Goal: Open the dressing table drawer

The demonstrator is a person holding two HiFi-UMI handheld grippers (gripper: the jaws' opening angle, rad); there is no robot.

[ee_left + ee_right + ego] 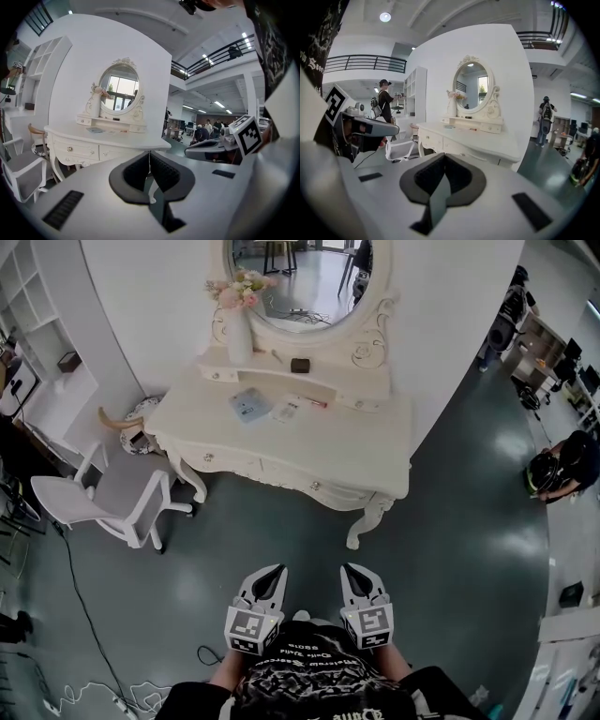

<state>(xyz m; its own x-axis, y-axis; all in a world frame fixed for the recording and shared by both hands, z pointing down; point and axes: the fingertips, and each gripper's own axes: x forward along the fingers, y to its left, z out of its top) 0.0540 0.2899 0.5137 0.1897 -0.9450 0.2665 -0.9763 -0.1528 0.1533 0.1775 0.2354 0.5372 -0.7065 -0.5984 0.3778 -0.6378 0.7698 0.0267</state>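
Observation:
The white dressing table [361, 442] with an oval mirror [300, 282] stands ahead of me against a curved white wall. Its drawers [239, 465] run along the front edge, closed, each with a small round knob [316, 486]. Both grippers hang low in the head view, well short of the table, over the dark floor. My left gripper [273, 571] is shut with nothing in it; its own view shows the drawers [77, 150] at the left. My right gripper [352, 570] is shut and empty too, and in its view the drawers [431, 139] lie straight ahead.
A white chair [103, 498] stands left of the table, with a white shelf unit [37, 343] behind it. A flower vase [239, 329], papers [251, 404] and a small dark box [300, 365] sit on the table. A cable [80, 606] crosses the floor. A person [562, 470] crouches at right.

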